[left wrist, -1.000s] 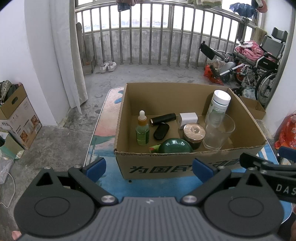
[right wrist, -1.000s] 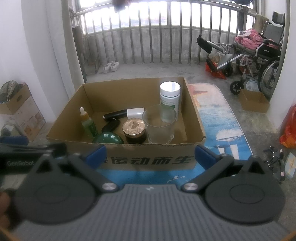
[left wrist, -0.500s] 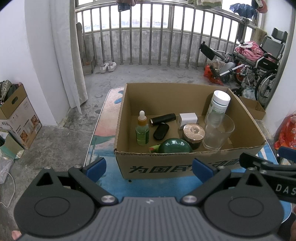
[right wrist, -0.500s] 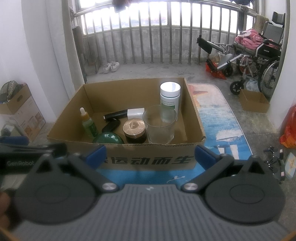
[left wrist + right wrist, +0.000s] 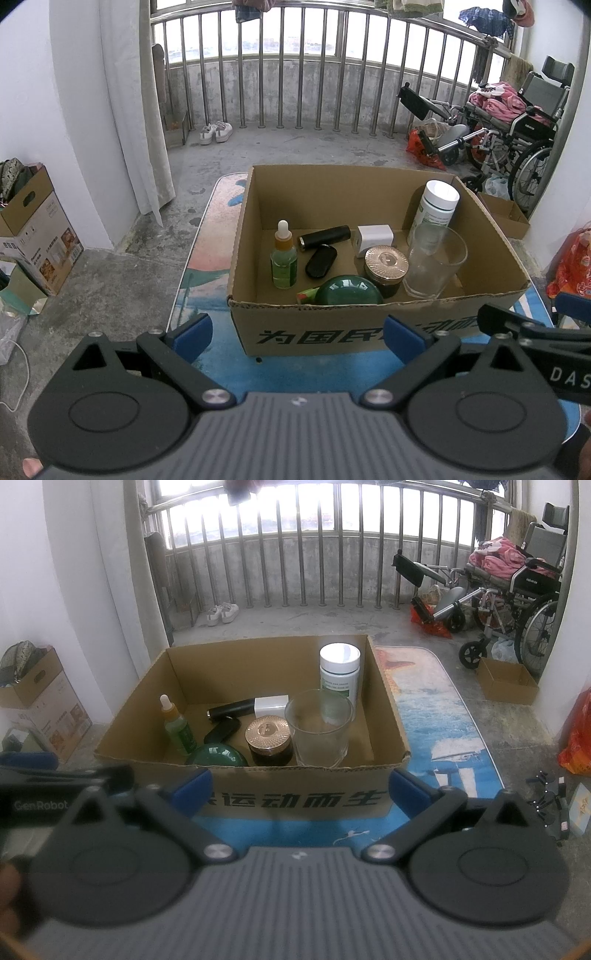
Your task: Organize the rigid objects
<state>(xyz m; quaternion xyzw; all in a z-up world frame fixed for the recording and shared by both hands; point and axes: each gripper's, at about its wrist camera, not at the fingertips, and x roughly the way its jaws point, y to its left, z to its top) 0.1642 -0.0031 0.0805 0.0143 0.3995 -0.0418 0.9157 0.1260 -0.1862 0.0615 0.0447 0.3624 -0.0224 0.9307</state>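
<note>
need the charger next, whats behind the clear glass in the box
Directly behind the clear glass stands the white-capped bottle, its lower label showing through the glass. The white charger lies left of it. The bottle's base is hidden.

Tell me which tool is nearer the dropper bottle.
Left, as far as I can judge. The left tool hangs open outside the box's front wall, roughly in line with the dropper bottle. The right tool, also open, sits further right, facing the glass.

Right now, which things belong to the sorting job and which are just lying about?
Job: cardboard box, dropper bottle, white bottle, glass, brown jar, green dome, black tube, white block.

Lying about: wheelchair, shoes, small box.
</note>
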